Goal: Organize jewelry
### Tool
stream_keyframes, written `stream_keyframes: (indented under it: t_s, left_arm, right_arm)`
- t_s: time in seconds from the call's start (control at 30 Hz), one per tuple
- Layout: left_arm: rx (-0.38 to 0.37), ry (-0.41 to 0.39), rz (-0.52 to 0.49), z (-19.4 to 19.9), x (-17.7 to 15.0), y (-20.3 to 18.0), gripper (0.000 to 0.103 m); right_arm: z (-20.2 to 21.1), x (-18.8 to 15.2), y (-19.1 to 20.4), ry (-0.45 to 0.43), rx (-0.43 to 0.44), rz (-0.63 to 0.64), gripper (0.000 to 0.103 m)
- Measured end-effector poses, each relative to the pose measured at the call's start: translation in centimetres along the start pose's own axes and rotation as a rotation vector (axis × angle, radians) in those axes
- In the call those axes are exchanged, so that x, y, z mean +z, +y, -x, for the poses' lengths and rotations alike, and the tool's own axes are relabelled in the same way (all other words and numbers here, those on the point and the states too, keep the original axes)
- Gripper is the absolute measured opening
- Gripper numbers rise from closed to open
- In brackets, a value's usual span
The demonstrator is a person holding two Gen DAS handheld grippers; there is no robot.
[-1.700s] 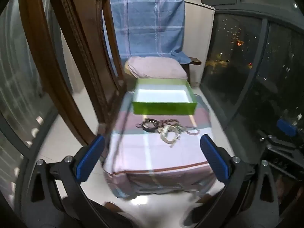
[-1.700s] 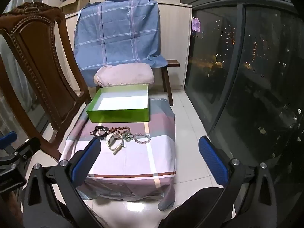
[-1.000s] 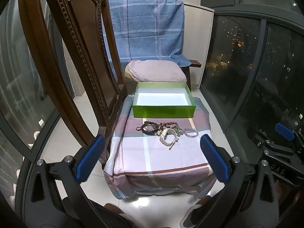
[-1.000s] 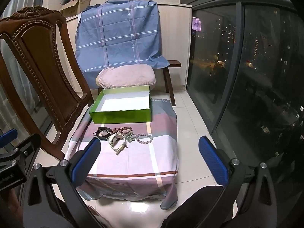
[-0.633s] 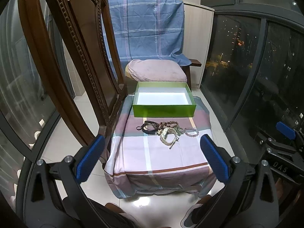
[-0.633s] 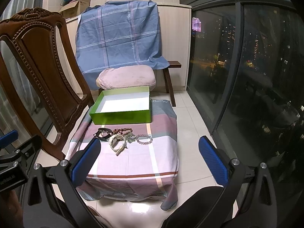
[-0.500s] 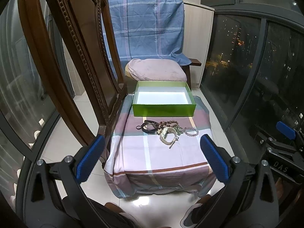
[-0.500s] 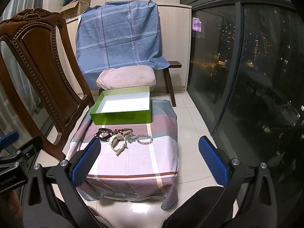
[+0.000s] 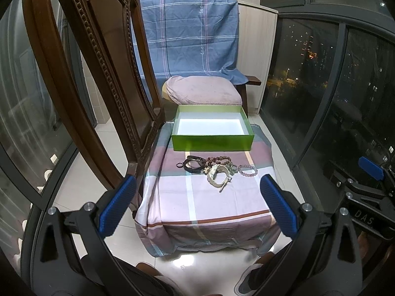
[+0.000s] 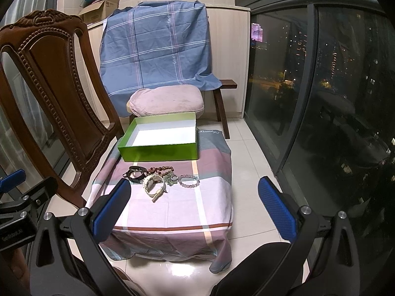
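A small pile of jewelry [image 9: 217,169] lies on a low table under a striped cloth [image 9: 197,197]: a black band [image 9: 193,164], brown beads [image 9: 219,159], a white watch [image 9: 218,176] and a pale pink bead bracelet [image 9: 247,170]. An empty green box [image 9: 212,133] stands just behind it. In the right wrist view the pile [image 10: 158,177] and box [image 10: 160,138] show too. My left gripper [image 9: 197,206] and right gripper [image 10: 195,208] are both open and empty, held back from the table's near edge.
A carved wooden chair [image 9: 98,86] stands close on the left of the table. A pink cushion [image 9: 205,91] and a blue cloth [image 9: 192,37] are behind the box. Glass windows [image 10: 321,98] run along the right. White tiled floor surrounds the table.
Both views have steadied and drawn slightly nearer the table. The jewelry and box have not moved. Both grippers stay open.
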State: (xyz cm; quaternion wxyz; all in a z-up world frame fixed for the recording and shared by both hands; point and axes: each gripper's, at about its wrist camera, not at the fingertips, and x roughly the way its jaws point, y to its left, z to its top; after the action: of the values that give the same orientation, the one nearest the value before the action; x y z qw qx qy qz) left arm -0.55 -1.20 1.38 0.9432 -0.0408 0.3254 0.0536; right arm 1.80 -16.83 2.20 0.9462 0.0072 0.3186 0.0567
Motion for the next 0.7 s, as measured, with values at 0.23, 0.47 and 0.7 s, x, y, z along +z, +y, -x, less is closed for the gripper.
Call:
stream_keyframes:
  t_s: [0.23, 0.47, 0.7]
  left_arm:
    - [-0.001, 0.007, -0.001, -0.04, -0.04, -0.04, 0.099]
    - [-0.002, 0.009, 0.0, -0.02, 0.04, -0.07, 0.099]
    - [0.0, 0.013, -0.004, -0.13, 0.12, -0.11, 0.099]
  right_arm:
    - [0.02, -0.03, 0.04, 0.0, -0.002, -0.002, 0.1]
    - [0.05, -0.08, 0.14, -0.002, -0.001, -0.002, 0.1]
    - [-0.05, -0.07, 0.23, -0.002, -0.002, -0.002, 0.1]
